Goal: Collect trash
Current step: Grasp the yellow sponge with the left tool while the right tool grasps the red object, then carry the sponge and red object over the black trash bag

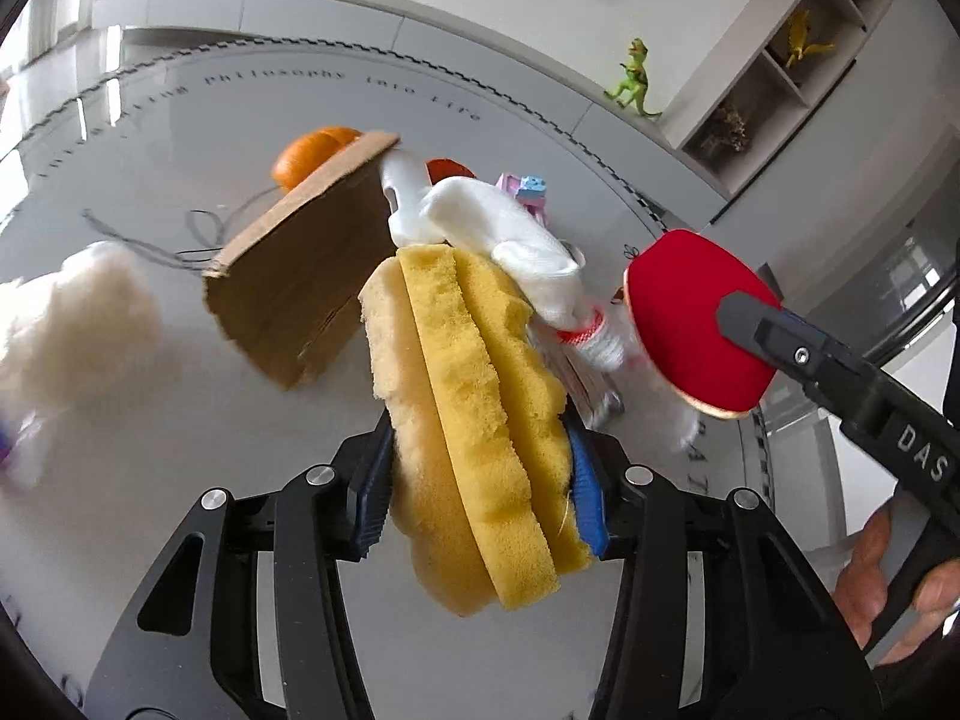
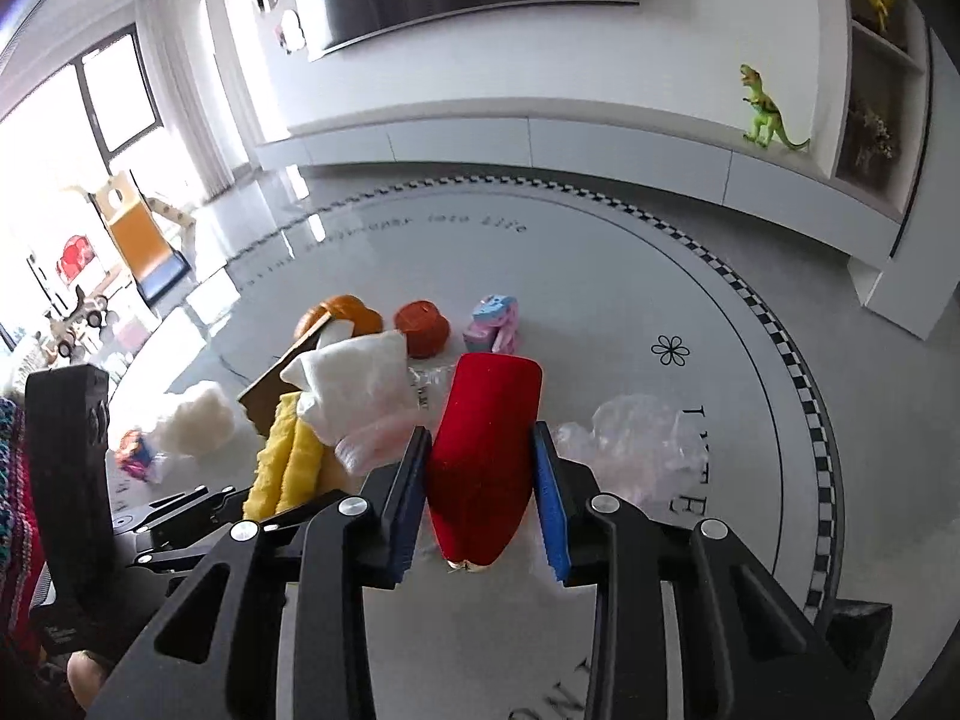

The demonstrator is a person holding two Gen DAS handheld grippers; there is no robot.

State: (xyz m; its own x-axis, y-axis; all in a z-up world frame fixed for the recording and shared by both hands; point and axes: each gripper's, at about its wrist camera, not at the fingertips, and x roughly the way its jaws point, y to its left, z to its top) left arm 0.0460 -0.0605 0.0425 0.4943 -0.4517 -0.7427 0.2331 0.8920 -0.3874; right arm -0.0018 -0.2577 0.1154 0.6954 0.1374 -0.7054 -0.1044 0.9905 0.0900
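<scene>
My left gripper is shut on a stack of yellow sponge pieces, its blue pads pressing both sides. A white cloth lies against the sponge's far end, and whether it is gripped too I cannot tell. In the right wrist view my right gripper is shut on a red table tennis paddle, held edge-on above the floor. That paddle also shows at the right of the left wrist view. A brown cardboard piece stands just left of the sponge.
On the round grey mat lie a clear plastic bag, a white fluffy lump, an orange pumpkin-like object, a red-orange round object and a pink-blue toy. A green dinosaur stands on the low white cabinet.
</scene>
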